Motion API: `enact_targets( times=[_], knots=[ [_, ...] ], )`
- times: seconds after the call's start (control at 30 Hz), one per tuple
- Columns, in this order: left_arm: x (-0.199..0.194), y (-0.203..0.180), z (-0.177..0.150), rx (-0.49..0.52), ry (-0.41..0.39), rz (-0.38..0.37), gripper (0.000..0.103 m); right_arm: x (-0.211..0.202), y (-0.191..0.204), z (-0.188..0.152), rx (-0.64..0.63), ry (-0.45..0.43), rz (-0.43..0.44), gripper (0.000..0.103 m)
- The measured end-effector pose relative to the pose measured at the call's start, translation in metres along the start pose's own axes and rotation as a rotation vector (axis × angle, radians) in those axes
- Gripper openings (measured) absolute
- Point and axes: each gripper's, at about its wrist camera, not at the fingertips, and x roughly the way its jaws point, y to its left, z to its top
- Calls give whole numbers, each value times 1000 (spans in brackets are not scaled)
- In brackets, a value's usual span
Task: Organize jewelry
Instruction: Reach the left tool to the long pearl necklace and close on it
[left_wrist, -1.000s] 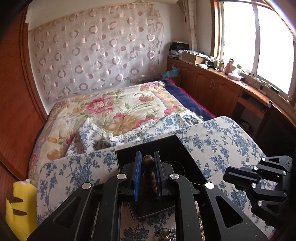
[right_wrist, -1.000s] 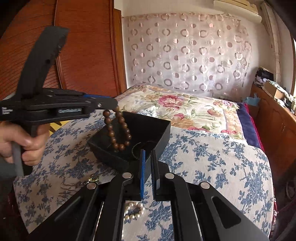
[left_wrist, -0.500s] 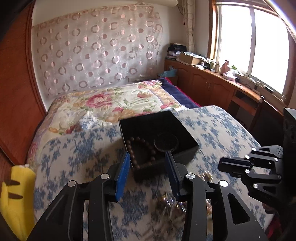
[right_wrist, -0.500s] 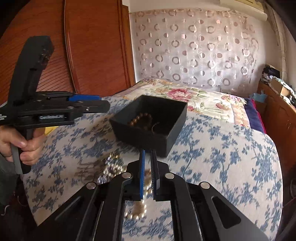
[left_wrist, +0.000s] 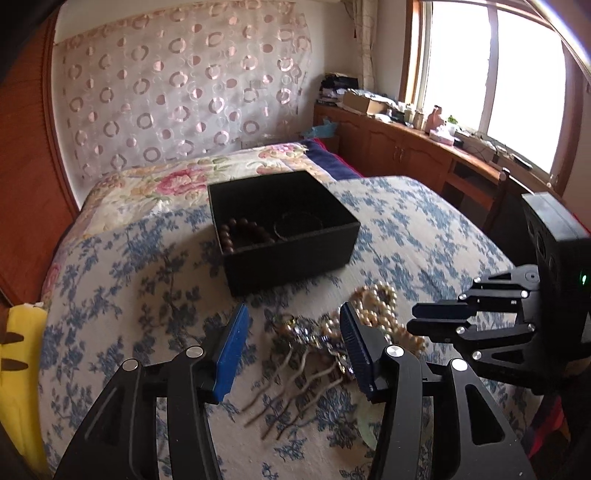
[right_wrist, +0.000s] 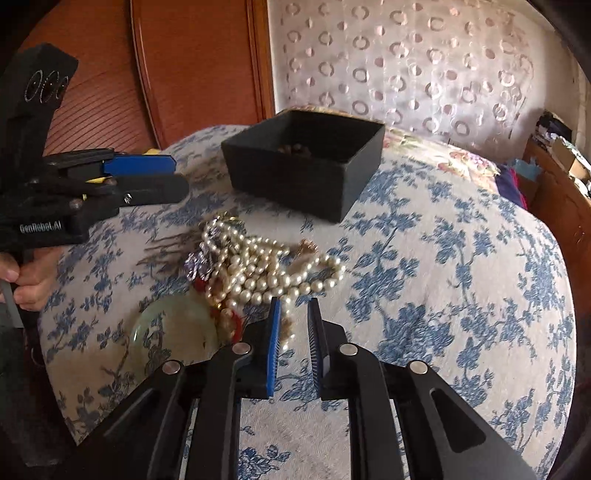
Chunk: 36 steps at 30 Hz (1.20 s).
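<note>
1. Left wrist view: left gripper (left_wrist: 291, 328) spread wide, holding nothing, poised above a hair comb (left_wrist: 295, 391) on the floral cloth (left_wrist: 122, 295).
2. Black box (left_wrist: 288, 254) beyond, holding a brown bead bracelet (left_wrist: 240, 236) and a dark ring (left_wrist: 299, 225).
3. Right wrist view: right gripper (right_wrist: 293, 314) parted narrowly, empty, just at the pearl necklace (right_wrist: 273, 273) pile.
4. Pale green bangle (right_wrist: 173, 332) left of the pearls.

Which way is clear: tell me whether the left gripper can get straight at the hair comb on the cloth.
Probably yes. The left gripper has its jaws wide apart and holds nothing, and the hair comb lies just ahead between them on the cloth. Only the pearl necklace tangled at the comb's top may get in the way.
</note>
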Motion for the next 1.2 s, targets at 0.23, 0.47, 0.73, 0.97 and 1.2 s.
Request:
enact_targets(
  times=[0.23,0.47,0.73,0.97,1.2],
  knots=[
    [12,-3,-9,-3,37,-14,49,10,8,-1,-47,37,-17,13],
    [20,-7,-8,1,58,-46,49,1,-12,-4,-15,43,-75,9],
    [35,-8,-6,-12,92,-102,39,-1,-22,-10,26,20,-48,9],
    [44,-4,-1,-41,116,-139,25,0,-23,-9,29,19,-47,9],
    [41,-8,2,-36,114,-174,4,0,-22,-9,22,20,-55,9]
  ],
)
